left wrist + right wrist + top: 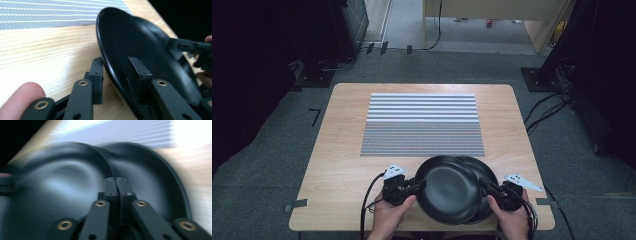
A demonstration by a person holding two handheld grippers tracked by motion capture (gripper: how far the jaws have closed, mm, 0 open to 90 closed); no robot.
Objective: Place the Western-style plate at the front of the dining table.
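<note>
**Two black plates held at the near edge of the worktop**

While the pale wooden worktop (337,150) with rounded corners fills the middle of the high view, a grey-and-white striped woven mat (422,125) lies flat on its far half, well clear of the edges. Dark grey carpet (272,150) surrounds the worktop, with black cables trailing across it at the right.

Near the front edge, just on the person's side of the mat, sit two round black shallow plates. The upper black plate (447,189) overlaps the lower black plate (484,172), which shows as a crescent behind and to its right. In the left gripper view the upper plate (135,45) is tilted, its rim raised above the wood.

The left tongs (418,185) come in from the person's left hand (389,215) and straddle the left rim of the upper plate: in the left gripper view (115,76) one jaw stands outside the rim and the other inside the bowl, closed on the rim between them.

The right tongs (484,184), carried by the right hand (512,217), meet the plates at their right side. In the blurred right gripper view (115,182) the two jaws are pressed together, pinching the thin rim of the upper plate where it crosses over the lower plate (150,182).
</note>
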